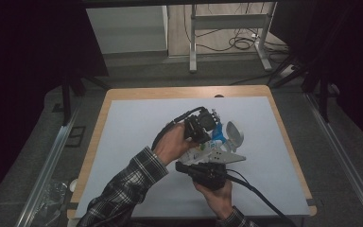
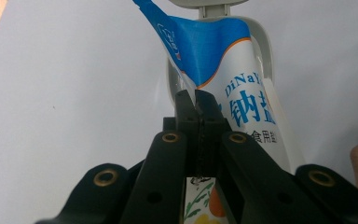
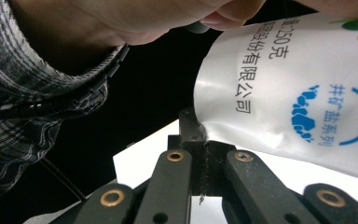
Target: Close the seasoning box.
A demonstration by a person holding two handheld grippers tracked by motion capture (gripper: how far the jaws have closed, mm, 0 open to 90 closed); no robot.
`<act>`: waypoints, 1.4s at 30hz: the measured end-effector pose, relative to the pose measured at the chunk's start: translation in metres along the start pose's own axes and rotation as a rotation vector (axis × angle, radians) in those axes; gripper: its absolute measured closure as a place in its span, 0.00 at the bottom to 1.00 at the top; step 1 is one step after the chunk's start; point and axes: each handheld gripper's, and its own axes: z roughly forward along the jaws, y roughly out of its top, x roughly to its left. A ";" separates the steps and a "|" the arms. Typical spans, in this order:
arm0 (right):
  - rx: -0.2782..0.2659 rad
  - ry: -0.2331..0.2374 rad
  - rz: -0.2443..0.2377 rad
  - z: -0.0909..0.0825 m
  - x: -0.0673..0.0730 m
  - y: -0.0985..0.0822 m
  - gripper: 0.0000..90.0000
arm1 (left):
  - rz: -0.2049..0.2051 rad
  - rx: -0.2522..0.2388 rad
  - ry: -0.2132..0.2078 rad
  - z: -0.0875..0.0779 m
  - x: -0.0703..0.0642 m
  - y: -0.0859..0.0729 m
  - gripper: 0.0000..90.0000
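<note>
Left gripper (image 2: 196, 100): jaws closed tight, with an edge of the salt pouch (image 2: 233, 88) pinched between the pads. In the left gripper view the blue and white film is seen rising from the clamped tips, with printed lettering on its face.

Right gripper (image 3: 196, 122): jaws also closed, and a corner of the same pouch (image 3: 298, 93) is caught at the tips. In the right gripper view the white face with black characters and a blue emblem is seen spreading to the right of the jaws.

In the high view the pouch (image 1: 203, 149) is held above the desk (image 1: 123, 142) between the 2 tools, near the middle of the pale mat and somewhat toward the right edge. The left gripper (image 1: 207, 128) is set over its far end, the right gripper (image 1: 217, 158) at its near end. The left hand (image 1: 172, 144) and the right hand (image 1: 215, 194) are each wrapped round a tool body, and plaid sleeves are seen entering from the near edge.

Container: a white oval box (image 1: 234, 133) with its hinged lid open lies on the mat just beyond the pouch, toward the right edge. In the left gripper view its rim (image 2: 265, 46) is seen behind the pouch. Its contents cannot be made out.

A black cable (image 1: 260, 194) is seen trailing from the right tool toward the near right corner.
</note>
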 end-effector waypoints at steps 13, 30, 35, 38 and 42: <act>-0.002 0.001 0.005 0.000 0.000 0.000 1.00 | 0.001 0.010 0.005 0.001 0.000 0.002 1.00; -0.011 0.006 0.006 0.001 0.000 0.000 1.00 | -0.001 0.025 0.022 -0.002 0.000 0.003 1.00; -0.013 0.007 0.008 0.002 0.000 0.000 1.00 | 0.000 0.031 0.034 -0.002 0.000 0.003 1.00; -0.016 0.008 0.006 0.002 0.000 0.000 1.00 | 0.001 0.033 0.038 -0.003 0.000 0.004 1.00; -0.019 0.009 0.007 0.002 0.000 0.000 1.00 | 0.005 0.043 0.048 -0.004 -0.001 0.005 1.00</act>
